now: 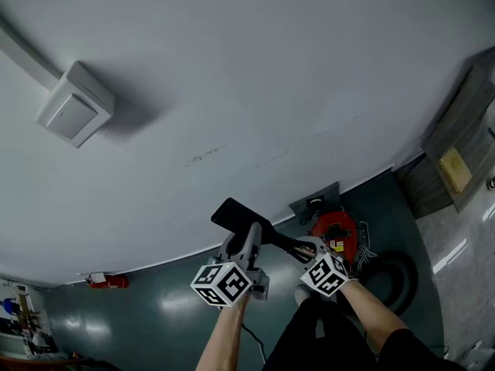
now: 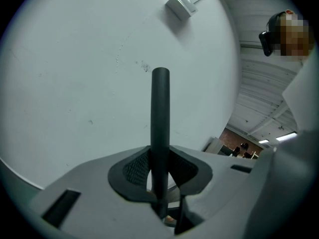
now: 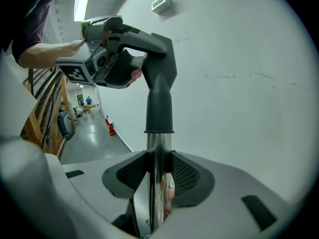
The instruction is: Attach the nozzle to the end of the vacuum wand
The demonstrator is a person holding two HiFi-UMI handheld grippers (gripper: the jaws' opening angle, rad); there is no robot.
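The black nozzle [image 1: 234, 216] is flat and wide at one end. My left gripper [image 1: 249, 236] is shut on it; in the left gripper view the nozzle [image 2: 160, 113] stands edge-on between the pads [image 2: 133, 169]. My right gripper [image 1: 307, 250] is shut on the chrome wand [image 3: 158, 153]. In the right gripper view the nozzle's round collar [image 3: 159, 108] sits over the wand's tip, with the left gripper [image 3: 107, 54] clamped on the nozzle's upper part. Both tools are held up in front of a white wall.
The red vacuum body [image 1: 336, 234] lies on the dark floor behind the right gripper, with its black hose [image 1: 396, 273] coiled to the right. A white box [image 1: 75, 104] is on the wall. A wooden cabinet [image 1: 456, 157] stands at far right.
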